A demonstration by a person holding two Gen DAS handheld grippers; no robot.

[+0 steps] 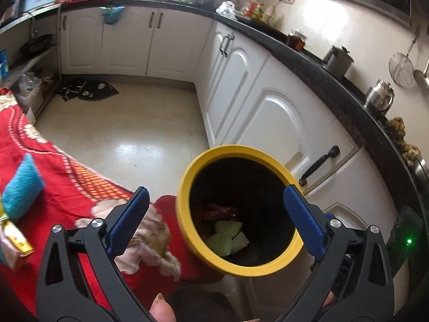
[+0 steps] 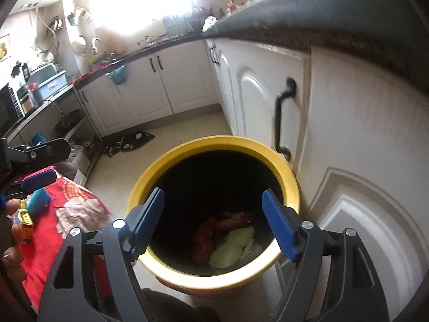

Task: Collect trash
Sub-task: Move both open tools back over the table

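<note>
A bin with a yellow rim (image 1: 185, 201) (image 2: 214, 142) and a black inside stands on the floor beside a table. At its bottom lie pale green scraps (image 1: 228, 237) (image 2: 233, 247) and red-orange wrappers (image 1: 219, 212) (image 2: 206, 238). My left gripper (image 1: 215, 189) hangs open over the bin's mouth with nothing between its blue pads. My right gripper (image 2: 213, 191) is also open and empty above the same opening. On the red floral tablecloth (image 1: 53, 161) lie a blue fuzzy item (image 1: 21, 187) (image 2: 40, 200) and a yellow packet (image 1: 16, 238) (image 2: 26, 222).
White cabinet doors (image 1: 268, 123) with black handles (image 2: 281, 118) stand close on the bin's right under a dark counter (image 1: 335, 80). A dark mat (image 1: 88, 91) lies on the pale floor (image 1: 128, 134) by the far corner. Shelves with boxes line the left wall.
</note>
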